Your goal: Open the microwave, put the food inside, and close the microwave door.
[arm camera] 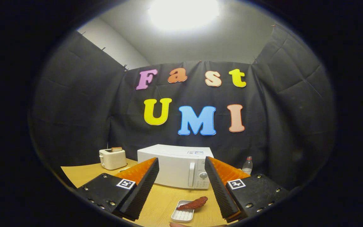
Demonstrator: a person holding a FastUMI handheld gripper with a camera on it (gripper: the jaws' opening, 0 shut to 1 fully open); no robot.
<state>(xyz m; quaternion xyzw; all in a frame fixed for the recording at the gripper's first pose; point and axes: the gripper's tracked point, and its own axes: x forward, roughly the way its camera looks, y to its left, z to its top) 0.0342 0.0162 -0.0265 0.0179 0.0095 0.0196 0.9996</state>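
Facing the shut microwave [177, 167], the gripper [181, 186] gaped empty; its stiff handle [191, 174] suited grasping, the food [194, 203] looked soft.

Gripper view looks forward, perhaps slightly down, toward microwave [175, 165].

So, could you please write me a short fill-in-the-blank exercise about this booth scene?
1. The microwave door is ____.
2. The food lies on a small white ____, between the fingers of the gripper, which is open.
3. A slice of bread sticks out of the ____ beside the microwave.

Missing words: closed; tray; toaster
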